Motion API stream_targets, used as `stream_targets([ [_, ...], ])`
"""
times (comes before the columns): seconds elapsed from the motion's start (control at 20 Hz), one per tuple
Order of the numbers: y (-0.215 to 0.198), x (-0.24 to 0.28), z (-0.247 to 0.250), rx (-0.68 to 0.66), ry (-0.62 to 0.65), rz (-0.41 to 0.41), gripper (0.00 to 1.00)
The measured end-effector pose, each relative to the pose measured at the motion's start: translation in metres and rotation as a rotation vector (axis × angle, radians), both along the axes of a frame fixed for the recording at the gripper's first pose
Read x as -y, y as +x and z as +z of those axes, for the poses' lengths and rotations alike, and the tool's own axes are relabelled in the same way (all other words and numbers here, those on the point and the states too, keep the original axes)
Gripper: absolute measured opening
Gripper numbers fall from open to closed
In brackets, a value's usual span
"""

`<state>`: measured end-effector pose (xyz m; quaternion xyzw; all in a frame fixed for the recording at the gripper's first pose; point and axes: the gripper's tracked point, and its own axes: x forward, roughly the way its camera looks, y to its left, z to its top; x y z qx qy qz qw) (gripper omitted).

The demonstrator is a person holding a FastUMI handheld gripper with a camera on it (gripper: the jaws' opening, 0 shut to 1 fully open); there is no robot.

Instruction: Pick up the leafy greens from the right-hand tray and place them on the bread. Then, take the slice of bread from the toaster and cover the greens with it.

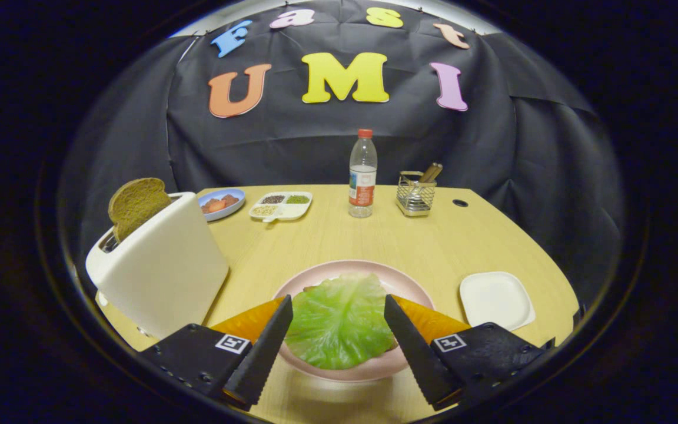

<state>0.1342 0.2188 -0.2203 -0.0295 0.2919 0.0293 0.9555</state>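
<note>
The claw is held apart, its fingers flanking the lettuce leaf laid on the pink plate. At ten o'clock, the brown bread slice is seen upright in the white toaster. It is judged light, stiff and crumbly, best pinched at its exposed top edge.

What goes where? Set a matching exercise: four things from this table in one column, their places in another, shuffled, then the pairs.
Things
1. greens
2. bread slice
3. bottle
4. white tray

Places
A. sticking up out of the toaster
B. bare, beside the pink plate, beyond the right finger
C. on the pink plate, between the open fingers of the gripper
D. upright at the far side of the table, next to the wire basket

Pairs: 1-C, 2-A, 3-D, 4-B
</note>
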Motion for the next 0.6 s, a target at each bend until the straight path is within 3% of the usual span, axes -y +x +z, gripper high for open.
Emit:
stream_targets([
  [0.6,-0.030,-0.106,0.099,0.112,-0.027,0.095,0.97],
])
